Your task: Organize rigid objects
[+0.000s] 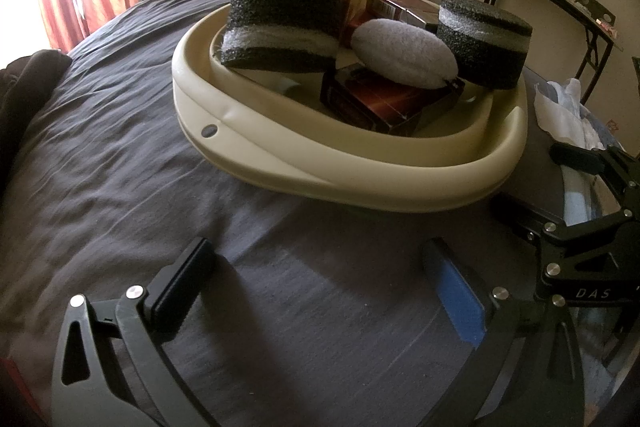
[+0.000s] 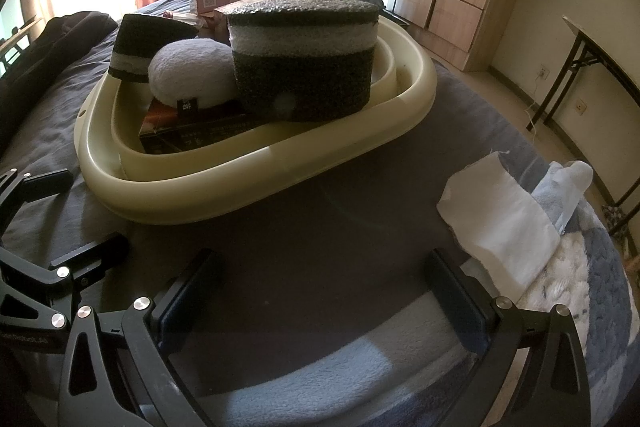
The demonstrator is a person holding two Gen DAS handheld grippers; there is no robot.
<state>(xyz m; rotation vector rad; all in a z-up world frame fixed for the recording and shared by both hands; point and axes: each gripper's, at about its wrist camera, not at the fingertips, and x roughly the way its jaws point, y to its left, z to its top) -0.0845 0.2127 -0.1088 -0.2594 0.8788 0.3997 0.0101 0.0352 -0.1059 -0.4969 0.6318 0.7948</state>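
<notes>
A cream oval plastic basin (image 1: 256, 131) sits on a bed covered with a dark grey sheet (image 1: 120, 147), and it already holds the rigid things: two round black foam blocks with a white band, one on the far left (image 1: 280, 27) and one on the right (image 1: 484, 39), a white padded oval pouch (image 1: 404, 49) between them, and dark red cardboard boxes (image 1: 384, 103) underneath and behind.

The left claw (image 1: 320, 291) hovers low over the sheet with its two fingers spread wide and nothing between them. The right claw (image 2: 316, 291) is likewise spread and empty, just beside the left one, which shows at the lower left edge of the right wrist view.

The basin lies straight ahead of both claws and a little to the left of the right one, its long axis running across the view from near left to far right. The left claw faces the basin's near rim squarely; the right claw is nearer the right foam block (it looms largest in that view). Off to the right of the right claw, a folded white cloth (image 2: 500, 223) rests on a blue and white fleece blanket (image 2: 576, 279), soft items outside the basin.

Nothing rigid is visible loose on the sheet, so the sorting looks close to done.
</notes>
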